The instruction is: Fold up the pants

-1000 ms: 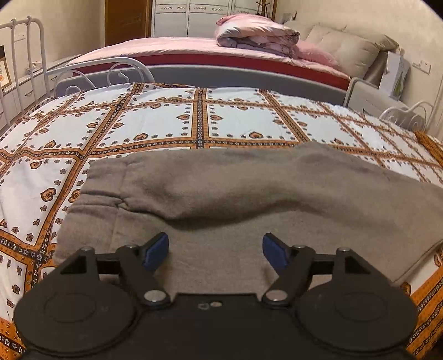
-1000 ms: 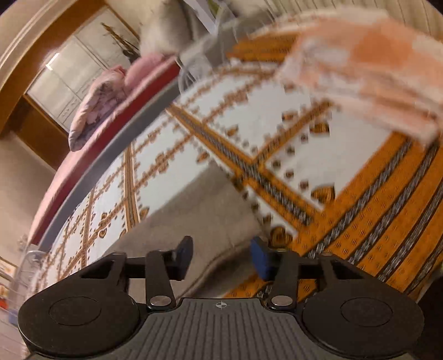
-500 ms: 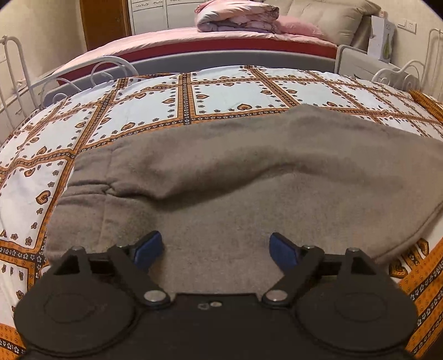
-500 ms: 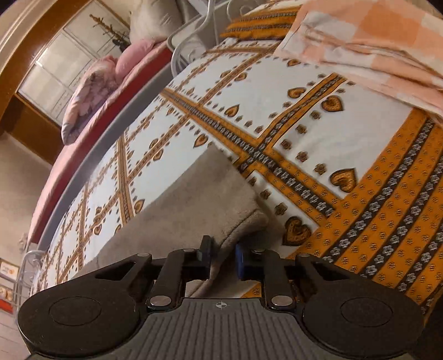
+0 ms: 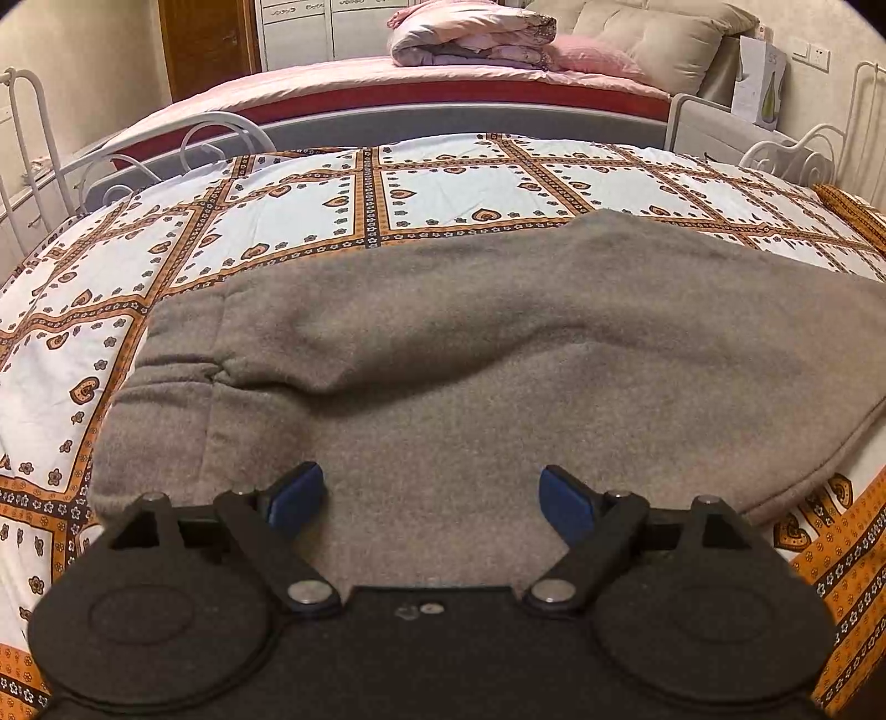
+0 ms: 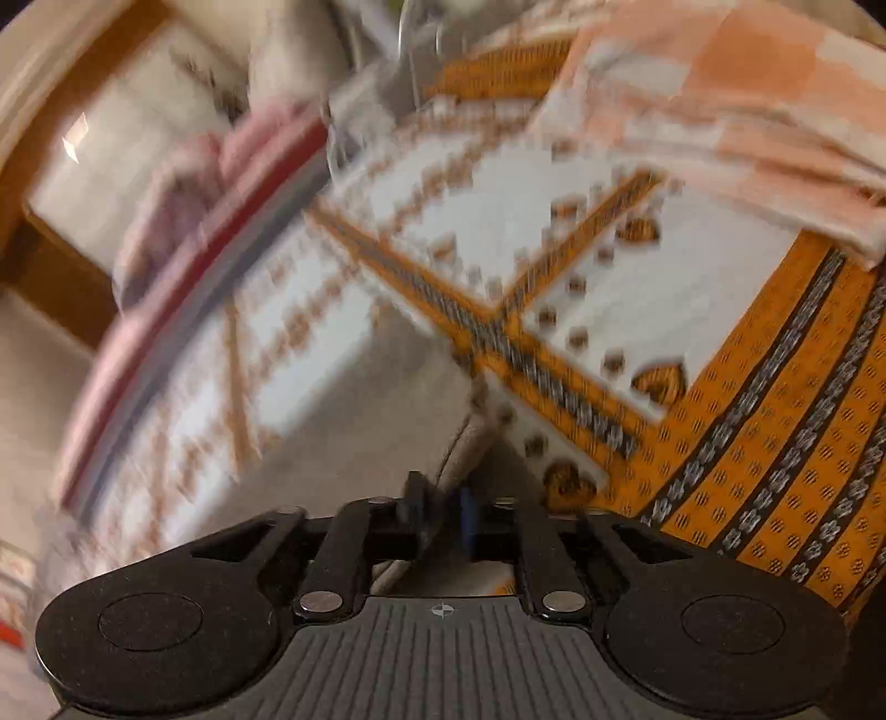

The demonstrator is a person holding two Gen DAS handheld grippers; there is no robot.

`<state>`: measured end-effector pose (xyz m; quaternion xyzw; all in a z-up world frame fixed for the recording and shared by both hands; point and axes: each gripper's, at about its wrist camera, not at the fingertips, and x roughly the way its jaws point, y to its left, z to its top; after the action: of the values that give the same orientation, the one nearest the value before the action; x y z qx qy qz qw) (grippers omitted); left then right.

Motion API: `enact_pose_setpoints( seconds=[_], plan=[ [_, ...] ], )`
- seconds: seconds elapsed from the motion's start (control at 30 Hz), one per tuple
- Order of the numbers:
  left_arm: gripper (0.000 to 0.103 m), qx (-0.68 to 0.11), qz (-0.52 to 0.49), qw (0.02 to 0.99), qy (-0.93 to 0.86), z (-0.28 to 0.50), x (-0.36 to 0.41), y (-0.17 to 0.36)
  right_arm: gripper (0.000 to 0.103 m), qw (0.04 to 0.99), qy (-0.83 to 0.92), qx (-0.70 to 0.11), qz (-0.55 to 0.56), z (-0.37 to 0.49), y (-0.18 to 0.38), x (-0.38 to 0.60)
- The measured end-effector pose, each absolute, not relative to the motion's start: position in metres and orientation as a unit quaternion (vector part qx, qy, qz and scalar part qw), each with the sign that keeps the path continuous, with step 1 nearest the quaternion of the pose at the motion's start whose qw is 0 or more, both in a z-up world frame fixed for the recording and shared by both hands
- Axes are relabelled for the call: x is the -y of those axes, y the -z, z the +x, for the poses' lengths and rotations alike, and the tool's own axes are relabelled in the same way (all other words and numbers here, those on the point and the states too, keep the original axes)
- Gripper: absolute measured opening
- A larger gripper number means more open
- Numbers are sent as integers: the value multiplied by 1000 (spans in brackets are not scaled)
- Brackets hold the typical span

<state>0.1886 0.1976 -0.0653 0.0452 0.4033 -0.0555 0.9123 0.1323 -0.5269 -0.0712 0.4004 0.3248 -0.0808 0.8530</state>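
Grey fleece pants [image 5: 498,354] lie across the patterned bedspread [image 5: 454,188], folded lengthwise, waistband at the left. My left gripper [image 5: 432,498] is open, its blue pads spread just above the near part of the pants, holding nothing. In the blurred right wrist view, my right gripper [image 6: 440,509] is shut on the end of the pants [image 6: 459,448], with the cloth pinched between the pads and lifted a little off the bed.
A folded peach checked cloth [image 6: 736,111] lies on the bed at the upper right. A white metal bed frame [image 5: 183,138] runs along the far side, and a second bed with a rolled pink quilt [image 5: 476,33] stands behind it.
My right gripper closed on the end of the pants and is now moving fast with it. My left gripper came lower and closer over the pants and stayed open.
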Motion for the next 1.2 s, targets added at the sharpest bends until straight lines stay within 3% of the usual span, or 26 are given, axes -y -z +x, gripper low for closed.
enact_pose_setpoints(
  seconds=[0.03, 0.37, 0.4, 0.43, 0.47, 0.57, 0.67, 0.7, 0.73, 0.8, 0.83, 0.87, 0.97, 1.03, 1.13, 1.2],
  plan=[
    [79, -403, 45, 912, 56, 189, -198, 65, 34, 854, 88, -319, 401, 127, 69, 529],
    [86, -407, 47, 911, 57, 192, -194, 66, 38, 801, 66, -362, 473, 136, 97, 536],
    [86, -407, 47, 910, 57, 192, -194, 66, 37, 809, 65, -360, 461, 139, 95, 533],
    [86, -407, 47, 910, 57, 192, -194, 66, 18, 823, 71, -361, 433, 141, 90, 529],
    [86, -408, 49, 910, 56, 192, -193, 66, 14, 845, 74, -353, 395, 142, 80, 523],
    [86, -407, 52, 910, 56, 191, -192, 67, 14, 895, 49, -266, 356, 130, 48, 514],
    [87, -407, 55, 910, 57, 192, -193, 67, 15, 880, 99, -338, 317, 145, 65, 506],
    [85, -406, 62, 910, 56, 192, -192, 64, 16, 857, 111, -395, 311, 155, 83, 505],
    [75, -402, 70, 912, 50, 191, -192, 60, 18, 858, 110, -393, 313, 155, 87, 506],
    [74, -374, 78, 924, 20, 184, -196, 47, 37, 874, 124, -368, 290, 150, 68, 503],
    [74, -355, 74, 932, 3, 178, -202, 40, 51, 885, 142, -353, 268, 144, 59, 499],
    [74, -335, 67, 940, -17, 172, -210, 33, 56, 897, 170, -330, 240, 135, 47, 492],
    [72, -297, 17, 952, -69, 152, -237, 19, 56, 929, 173, -261, 199, 122, 16, 473],
    [61, -292, -49, 951, -93, 142, -260, 19, 57, 949, 127, -228, 178, 122, 1, 450],
    [50, -285, -180, 935, -107, 130, -294, 28, 76, 960, 73, -225, 152, 135, -14, 417],
    [47, -283, -238, 924, -99, 129, -307, 35, 78, 965, 33, -223, 133, 149, -18, 393]
  ],
)
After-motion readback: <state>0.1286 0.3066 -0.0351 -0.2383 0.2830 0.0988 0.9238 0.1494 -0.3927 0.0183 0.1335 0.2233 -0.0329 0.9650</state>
